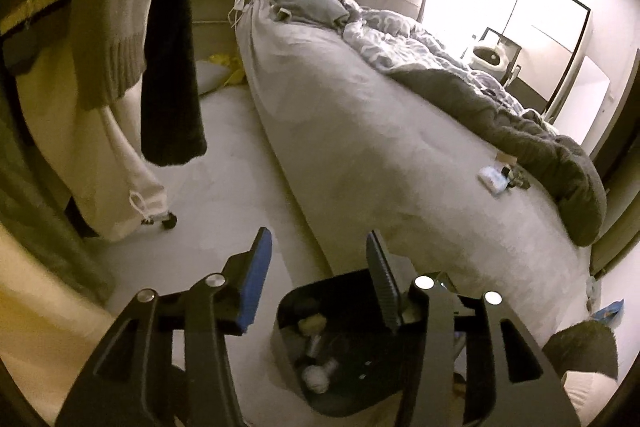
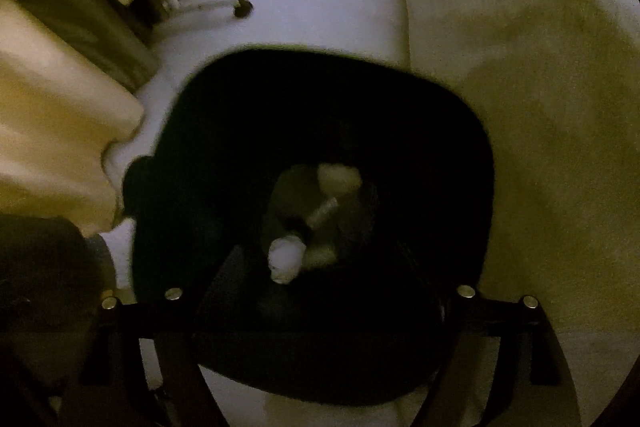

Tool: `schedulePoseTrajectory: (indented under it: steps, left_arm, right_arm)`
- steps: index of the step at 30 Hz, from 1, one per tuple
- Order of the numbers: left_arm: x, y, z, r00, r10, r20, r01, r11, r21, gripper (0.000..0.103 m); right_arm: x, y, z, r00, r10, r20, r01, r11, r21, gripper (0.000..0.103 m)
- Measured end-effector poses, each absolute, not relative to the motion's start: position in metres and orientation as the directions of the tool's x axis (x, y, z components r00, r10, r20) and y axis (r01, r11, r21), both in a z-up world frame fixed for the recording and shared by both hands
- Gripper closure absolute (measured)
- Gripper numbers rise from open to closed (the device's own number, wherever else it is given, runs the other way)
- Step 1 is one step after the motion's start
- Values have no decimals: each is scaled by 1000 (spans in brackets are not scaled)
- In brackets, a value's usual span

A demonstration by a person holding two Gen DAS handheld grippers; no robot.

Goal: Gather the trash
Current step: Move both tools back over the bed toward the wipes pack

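A black bin stands on the pale floor beside the bed, just below my left gripper. That gripper is open, with nothing between its blue pad and its black ribbed pad. Inside the bin lie a crumpled white ball and a yellowish scrap. My right gripper points straight down into the bin; its dark fingers stand wide apart and open, above a white crumpled wad and other scraps on the bottom. A small white and blue packet lies on the bed.
The bed with a rumpled grey duvet fills the right. Clothes hang from a wheeled rack at the left. Something yellow lies on the floor by a nightstand. A blue wrapper lies at the bed's foot.
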State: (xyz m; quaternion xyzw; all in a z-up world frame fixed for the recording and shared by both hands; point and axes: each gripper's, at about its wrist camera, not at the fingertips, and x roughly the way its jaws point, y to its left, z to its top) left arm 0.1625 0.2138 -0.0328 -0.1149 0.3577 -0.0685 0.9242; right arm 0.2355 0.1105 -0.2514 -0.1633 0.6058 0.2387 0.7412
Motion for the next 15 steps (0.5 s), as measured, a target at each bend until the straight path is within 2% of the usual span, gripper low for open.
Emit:
schedulePoseTrajectory:
  steps: [2,4,15]
  left_arm:
    - [165,212,-28,743,-210,-636,48,964,-262,39]
    - [166,209,-20,760,-206,-617,54,965,-256,34]
    - [176,172,31,837,-181,-517,126,982,-140,14]
  right_arm:
    - [235,114,-236,184,183,-966,-563,825,49,20]
    - [236,117,-225,203,207,-957,-570,820,57,18]
    - [254,105,-151,390,296,-872,-577,816,19,12]
